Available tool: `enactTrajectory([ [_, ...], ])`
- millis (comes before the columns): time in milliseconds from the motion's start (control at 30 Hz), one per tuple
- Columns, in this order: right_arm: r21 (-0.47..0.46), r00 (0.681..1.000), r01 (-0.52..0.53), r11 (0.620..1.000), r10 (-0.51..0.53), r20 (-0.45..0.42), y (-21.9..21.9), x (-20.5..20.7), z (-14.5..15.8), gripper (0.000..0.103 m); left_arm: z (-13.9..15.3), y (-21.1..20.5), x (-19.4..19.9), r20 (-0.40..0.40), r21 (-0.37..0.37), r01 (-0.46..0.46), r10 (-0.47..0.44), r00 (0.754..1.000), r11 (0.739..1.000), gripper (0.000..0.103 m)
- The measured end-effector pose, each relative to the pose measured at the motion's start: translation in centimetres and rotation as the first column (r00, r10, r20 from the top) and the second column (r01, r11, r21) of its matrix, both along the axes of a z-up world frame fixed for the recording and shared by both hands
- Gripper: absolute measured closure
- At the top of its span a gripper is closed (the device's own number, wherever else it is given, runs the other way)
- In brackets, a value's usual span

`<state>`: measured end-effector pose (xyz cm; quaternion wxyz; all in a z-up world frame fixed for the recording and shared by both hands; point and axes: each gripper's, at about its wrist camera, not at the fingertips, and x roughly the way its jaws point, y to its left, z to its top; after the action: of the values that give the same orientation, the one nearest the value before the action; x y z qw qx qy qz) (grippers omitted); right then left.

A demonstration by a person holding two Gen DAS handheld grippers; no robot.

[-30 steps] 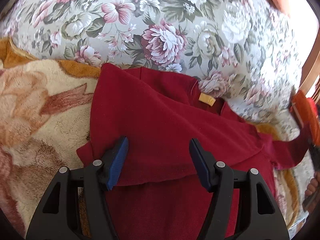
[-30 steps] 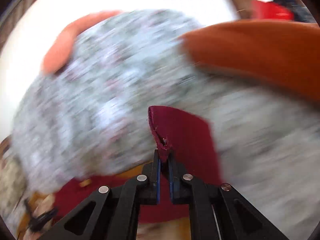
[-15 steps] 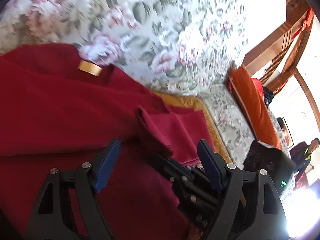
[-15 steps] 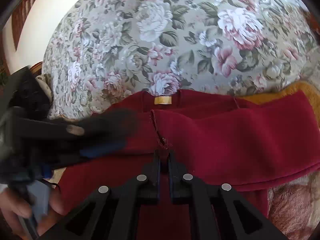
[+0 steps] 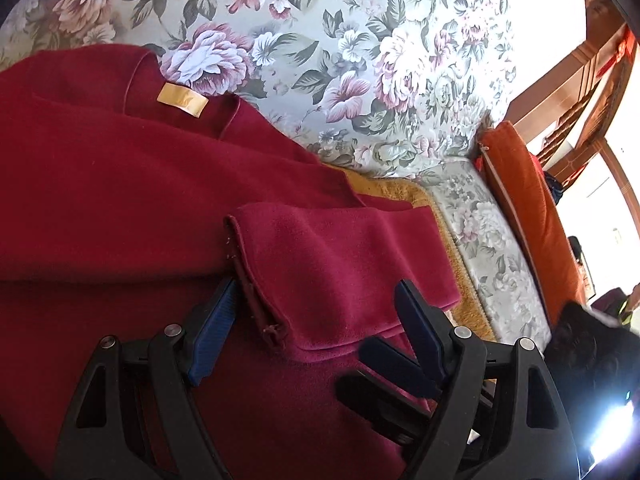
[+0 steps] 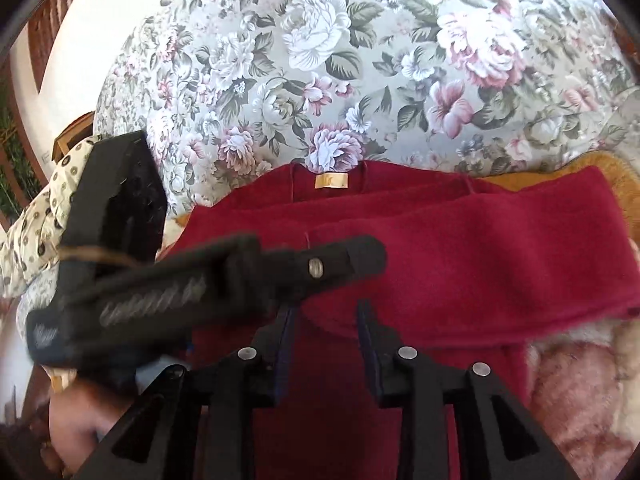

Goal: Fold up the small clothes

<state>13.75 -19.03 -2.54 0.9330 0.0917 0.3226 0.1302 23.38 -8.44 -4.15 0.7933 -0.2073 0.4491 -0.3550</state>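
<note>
A dark red sweater [image 5: 120,184] with a small gold neck label [image 5: 182,99] lies flat on a blanket against a floral cushion. Its right sleeve [image 5: 340,264] is folded across the body, cuff toward the middle. My left gripper [image 5: 316,320] is open, its blue pads either side of the sleeve cuff, holding nothing. The right gripper's fingers [image 5: 392,364] show under it. In the right wrist view the sweater [image 6: 460,264] and label [image 6: 331,181] fill the middle; my right gripper [image 6: 326,332] is open and empty above the sweater body. The left gripper [image 6: 192,300] crosses in front, blurred.
A floral cushion [image 5: 360,60] backs the sweater. An orange-brown fuzzy blanket [image 5: 404,192] lies under it, pinkish-cream at the right [image 6: 580,392]. An orange cushion [image 5: 532,216] stands at the right. A patterned cream cloth [image 6: 36,216] lies far left. A hand [image 6: 80,412] holds the left gripper.
My right gripper carried the sleeve cuff across onto the sweater body, then opened and let it go. My left gripper swung right toward the folded sleeve.
</note>
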Motion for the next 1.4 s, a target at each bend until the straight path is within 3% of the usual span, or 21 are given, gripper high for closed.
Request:
enactTrajectory([
  [100, -0.017, 0.999, 0.045, 0.999, -0.045, 0.002, -1.3, -2.0, -0.2, 0.073, 0.0, 0.2, -0.1, 0.017, 0.012, -0.043, 0.043, 0.999, 0.999, 0.024],
  [167, 0.002, 0.997, 0.078, 0.997, -0.078, -0.002, -2.2, -2.7, -0.7, 0.073, -0.1, 0.3, 0.0, 0.016, 0.03, -0.069, 0.069, 0.997, 0.997, 0.036],
  [233, 0.052, 0.994, 0.113, 0.992, -0.113, -0.01, -3.4, -3.1, -1.1, 0.073, -0.3, 0.1, 0.1, 0.007, 0.069, -0.084, 0.084, 0.996, 0.994, 0.063],
  [267, 0.068, 0.992, 0.126, 0.99, -0.126, -0.01, -3.7, -3.1, -1.1, 0.073, -0.3, 0.0, 0.1, 0.001, 0.087, -0.088, 0.089, 0.996, 0.992, 0.071],
  [300, 0.092, 0.99, 0.144, 0.985, -0.143, -0.012, -4.3, -3.2, -1.2, 0.073, -0.3, -0.2, 0.1, 0.001, 0.115, -0.093, 0.093, 0.996, 0.989, 0.088],
  [333, 0.113, 0.986, 0.164, 0.98, -0.163, -0.018, -4.8, -3.2, -1.3, 0.073, -0.2, -0.4, 0.0, 0.004, 0.141, -0.095, 0.095, 0.995, 0.985, 0.094],
  [400, 0.135, 0.983, 0.182, 0.974, -0.181, -0.024, -5.4, -3.4, -1.5, 0.073, 0.9, -0.9, -0.5, 0.041, 0.167, -0.087, 0.081, 0.996, 0.982, 0.096],
  [533, 0.123, 0.982, 0.187, 0.975, -0.186, -0.021, -5.5, -3.5, -1.5, 0.073, 6.6, -2.3, -0.9, 0.156, 0.114, -0.041, 0.023, 0.987, 0.993, 0.096],
  [667, 0.094, 0.983, 0.183, 0.979, -0.181, -0.037, -5.1, -3.0, -1.6, 0.073, 13.6, -2.9, 0.4, 0.293, 0.071, -0.049, 0.026, 0.956, 0.996, 0.096],
  [767, 0.101, 0.983, 0.182, 0.978, -0.18, -0.036, -5.2, -3.0, -1.7, 0.073, 16.4, -0.6, 2.7, 0.313, 0.043, -0.103, 0.084, 0.946, 0.994, 0.096],
  [867, 0.099, 0.983, 0.182, 0.978, -0.179, -0.039, -5.1, -3.0, -1.8, 0.073, 17.4, 3.3, 4.6, 0.306, 0.024, -0.176, 0.161, 0.938, 0.984, 0.096],
  [933, 0.097, 0.983, 0.181, 0.979, -0.178, -0.039, -5.1, -3.1, -1.9, 0.073, 16.5, 5.5, 5.4, 0.267, 0.03, -0.211, 0.195, 0.944, 0.977, 0.096],
  [1067, 0.083, 0.983, 0.182, 0.98, -0.18, -0.036, -4.8, -3.0, -1.9, 0.073, 12.1, 6.3, 6.5, 0.122, 0.046, -0.158, 0.151, 0.981, 0.986, 0.095],
  [1100, 0.079, 0.983, 0.182, 0.98, -0.18, -0.035, -4.8, -2.9, -1.9, 0.073, 10.3, 5.4, 6.5, 0.088, 0.068, -0.122, 0.116, 0.989, 0.99, 0.086],
  [1133, 0.075, 0.983, 0.182, 0.98, -0.18, -0.035, -4.8, -2.9, -1.9, 0.073, 9.2, 4.5, 6.2, 0.078, 0.087, -0.101, 0.095, 0.992, 0.991, 0.069],
  [1200, 0.076, 0.984, 0.179, 0.981, -0.177, -0.038, -4.9, -2.8, -1.9, 0.073, 6.5, 2.4, 5.4, 0.073, 0.135, -0.06, 0.051, 0.996, 0.989, 0.052],
  [1300, 0.087, 0.984, 0.177, 0.98, -0.174, -0.04, -5.1, -2.9, -2.0, 0.073, 2.7, -0.1, 4.4, 0.039, 0.179, -0.009, 0.002, 0.999, 0.984, 0.052],
  [1400, 0.096, 0.985, 0.173, 0.98, -0.17, -0.04, -5.3, -2.8, -2.1, 0.073, 0.2, -1.4, 4.0, -0.002, 0.177, 0.001, -0.001, 1.0, 0.984, 0.052],
])
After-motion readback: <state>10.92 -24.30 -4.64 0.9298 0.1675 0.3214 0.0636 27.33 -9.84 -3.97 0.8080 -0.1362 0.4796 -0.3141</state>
